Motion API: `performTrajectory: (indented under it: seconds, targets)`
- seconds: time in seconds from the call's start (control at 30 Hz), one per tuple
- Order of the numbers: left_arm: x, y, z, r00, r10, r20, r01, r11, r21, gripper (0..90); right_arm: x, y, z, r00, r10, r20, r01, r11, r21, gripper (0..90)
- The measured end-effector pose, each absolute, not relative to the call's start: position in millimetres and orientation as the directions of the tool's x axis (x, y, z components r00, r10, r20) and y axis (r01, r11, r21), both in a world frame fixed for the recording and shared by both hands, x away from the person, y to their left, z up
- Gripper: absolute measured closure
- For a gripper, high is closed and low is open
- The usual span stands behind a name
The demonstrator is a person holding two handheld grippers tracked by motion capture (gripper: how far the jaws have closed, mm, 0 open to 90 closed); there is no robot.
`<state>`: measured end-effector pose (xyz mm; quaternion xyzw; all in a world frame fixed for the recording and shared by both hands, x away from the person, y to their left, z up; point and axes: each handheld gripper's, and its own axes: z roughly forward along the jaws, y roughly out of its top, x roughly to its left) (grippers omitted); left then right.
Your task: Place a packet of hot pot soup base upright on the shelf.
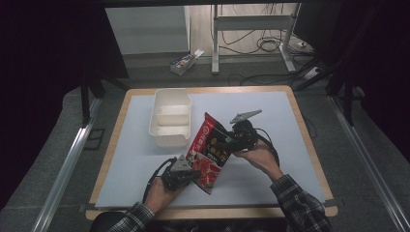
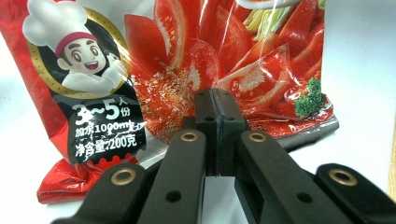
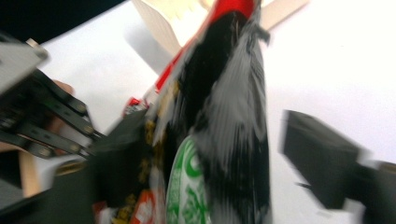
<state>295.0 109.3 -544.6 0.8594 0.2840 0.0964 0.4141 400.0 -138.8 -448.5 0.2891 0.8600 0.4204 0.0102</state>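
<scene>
Left gripper (image 1: 186, 171) clamps soup-base pouch (image 1: 209, 151) near edge; right gripper (image 1: 231, 141) half-open astride it, unpinched — pouch could twist free.

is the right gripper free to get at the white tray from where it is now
Probably not yet. The right gripper has its jaws around the red food pouch, which the left gripper clamps at the bottom edge. The pouch stands between it and the white tray; once it backs off the pouch, the way looks short.
</scene>
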Motion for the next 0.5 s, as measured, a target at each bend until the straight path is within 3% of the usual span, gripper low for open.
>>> performTrajectory:
  seconds: [0.03, 0.1, 0.17, 0.3, 0.5]
  targets:
    - [295.0, 109.3, -544.6, 0.82, 0.568, -0.069, 0.408, -0.496, 0.767, 90.0, 400.0, -138.8, -448.5, -0.833, 0.506, 0.225, 0.489, 0.479, 0.729, 35.2]
    - [294.9, 109.3, -544.6, 0.82, 0.568, -0.069, 0.408, -0.496, 0.767, 90.0, 400.8, -134.9, -448.8, -0.833, 0.511, 0.213, 0.488, 0.494, 0.72, 45.7]
    - [294.7, 109.2, -544.5, 0.82, 0.568, -0.066, 0.406, -0.496, 0.768, 90.0, 400.9, -134.8, -448.8, -0.832, 0.515, 0.208, 0.487, 0.495, 0.72, 48.0]
    - [291.9, 108.4, -544.6, 0.816, 0.576, -0.051, 0.396, -0.492, 0.775, 90.0, 404.4, -138.8, -445.1, -0.808, 0.516, 0.285, 0.539, 0.451, 0.711, 60.3]
    - [289.9, 112.7, -541.9, 0.801, 0.589, -0.108, 0.438, -0.452, 0.777, 89.2, 400.2, -140.7, -439.4, -0.814, 0.475, 0.333, 0.539, 0.406, 0.738, 68.9]
